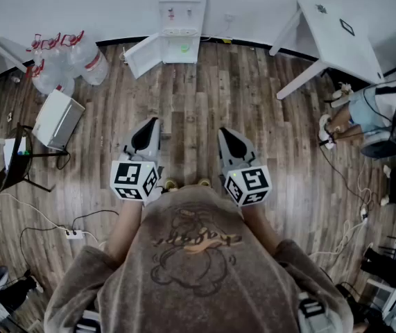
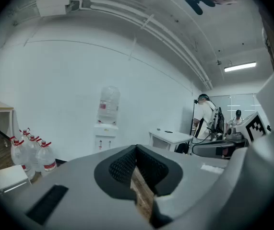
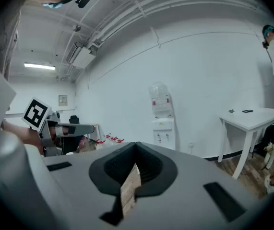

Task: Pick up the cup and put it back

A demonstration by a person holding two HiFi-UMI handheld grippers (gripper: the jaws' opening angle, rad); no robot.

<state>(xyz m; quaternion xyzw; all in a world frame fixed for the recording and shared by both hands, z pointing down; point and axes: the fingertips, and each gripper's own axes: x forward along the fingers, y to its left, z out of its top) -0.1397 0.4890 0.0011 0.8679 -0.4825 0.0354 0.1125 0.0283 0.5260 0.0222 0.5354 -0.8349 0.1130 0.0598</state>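
Observation:
A white water dispenser (image 1: 179,19) stands against the far wall, its lower cabinet door (image 1: 142,55) swung open. A small green thing (image 1: 184,47) sits in the dispenser's tap recess; whether it is the cup I cannot tell. My left gripper (image 1: 155,121) and right gripper (image 1: 222,130) are held side by side in front of the person's chest, well short of the dispenser and pointing toward it. Both are shut with nothing between the jaws. The dispenser (image 2: 107,131) shows small beyond the left gripper (image 2: 137,147). It also stands (image 3: 162,123) past the right gripper (image 3: 136,145).
Several large water bottles (image 1: 62,61) lie at the far left beside a white box (image 1: 57,118). A white table (image 1: 333,37) stands at the far right, with a person (image 1: 371,109) beside it. Cables and a power strip (image 1: 73,233) lie on the wood floor at the left.

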